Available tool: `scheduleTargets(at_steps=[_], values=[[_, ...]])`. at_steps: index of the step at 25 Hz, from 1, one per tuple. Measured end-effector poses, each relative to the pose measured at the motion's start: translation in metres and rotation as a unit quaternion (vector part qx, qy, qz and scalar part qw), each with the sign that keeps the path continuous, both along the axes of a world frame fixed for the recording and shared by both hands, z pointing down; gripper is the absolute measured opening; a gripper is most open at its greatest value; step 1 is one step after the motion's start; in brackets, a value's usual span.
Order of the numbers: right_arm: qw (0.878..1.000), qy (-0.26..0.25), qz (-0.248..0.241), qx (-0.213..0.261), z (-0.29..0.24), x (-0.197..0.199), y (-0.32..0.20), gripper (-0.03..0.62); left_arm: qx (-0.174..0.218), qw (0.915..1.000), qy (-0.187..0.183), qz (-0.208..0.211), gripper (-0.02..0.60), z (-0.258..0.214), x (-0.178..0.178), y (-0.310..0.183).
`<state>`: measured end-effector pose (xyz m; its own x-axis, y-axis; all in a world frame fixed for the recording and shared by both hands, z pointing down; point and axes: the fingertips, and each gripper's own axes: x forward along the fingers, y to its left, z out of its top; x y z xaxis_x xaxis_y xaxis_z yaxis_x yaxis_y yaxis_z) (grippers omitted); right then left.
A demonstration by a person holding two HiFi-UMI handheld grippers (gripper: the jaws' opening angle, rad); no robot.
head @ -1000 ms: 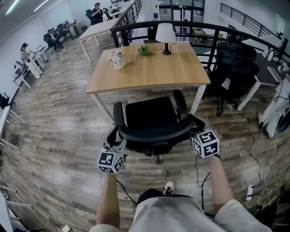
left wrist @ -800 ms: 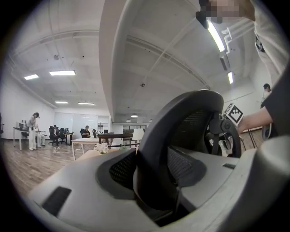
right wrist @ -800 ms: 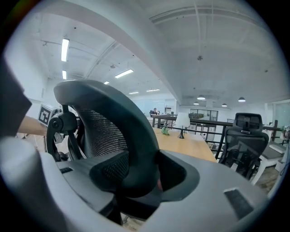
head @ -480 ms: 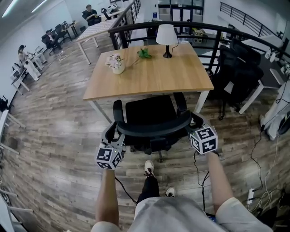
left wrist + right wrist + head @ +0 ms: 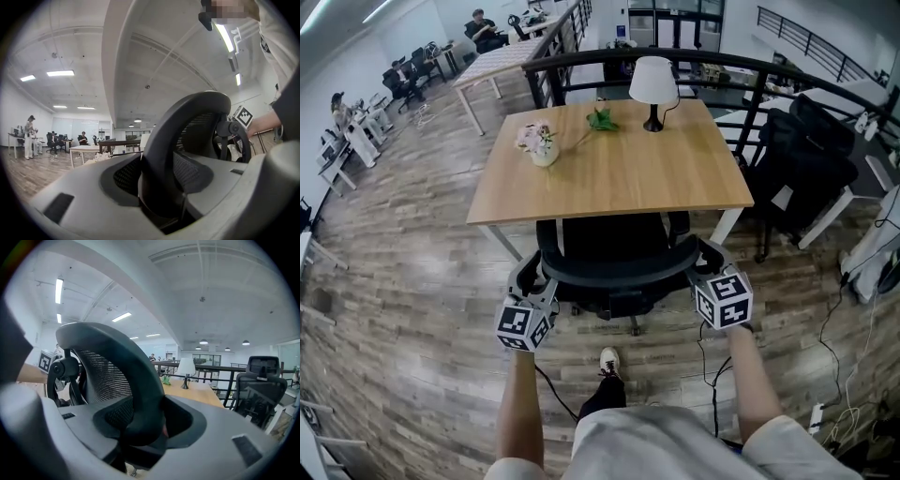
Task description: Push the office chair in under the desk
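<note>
The black office chair (image 5: 614, 265) stands at the near edge of the wooden desk (image 5: 619, 173), its seat mostly under the tabletop. My left gripper (image 5: 538, 284) is shut on the left end of the curved backrest rim and my right gripper (image 5: 705, 267) on the right end. In the left gripper view the rim (image 5: 183, 126) runs down into the notch between the jaws of the left gripper (image 5: 159, 190). The right gripper view shows the rim (image 5: 117, 357) seated the same way in the right gripper (image 5: 140, 427), with the desk (image 5: 194, 390) beyond.
On the desk stand a white lamp (image 5: 654, 82), a flower pot (image 5: 540, 145) and a small green thing (image 5: 602, 119). A black railing (image 5: 675, 58) runs behind it. Another black chair (image 5: 806, 150) stands at the right, with cables (image 5: 830, 375) on the floor. My foot (image 5: 607, 360) is behind the chair.
The chair has rolled forward, its seat going further under the tabletop. Both grippers went with it, still on the backrest, and the person stepped forward.
</note>
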<state>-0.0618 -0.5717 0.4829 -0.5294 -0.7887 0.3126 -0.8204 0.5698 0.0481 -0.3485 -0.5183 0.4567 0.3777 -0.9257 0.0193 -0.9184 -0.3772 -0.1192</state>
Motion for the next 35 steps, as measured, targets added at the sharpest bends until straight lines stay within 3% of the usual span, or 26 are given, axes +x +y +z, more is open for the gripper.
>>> scheduleTargets(at_steps=[16, 35], values=[[1.000, 0.013, 0.027, -0.008, -0.002, -0.032, -0.115, 0.218, -0.001, 0.9996, -0.003, 0.028, 0.247, -0.003, -0.035, -0.132], [0.997, 0.007, 0.071, 0.003, 0.001, -0.059, -0.191, 0.218, 0.003, 0.9985, -0.006, 0.054, 0.247, 0.001, -0.063, -0.225]])
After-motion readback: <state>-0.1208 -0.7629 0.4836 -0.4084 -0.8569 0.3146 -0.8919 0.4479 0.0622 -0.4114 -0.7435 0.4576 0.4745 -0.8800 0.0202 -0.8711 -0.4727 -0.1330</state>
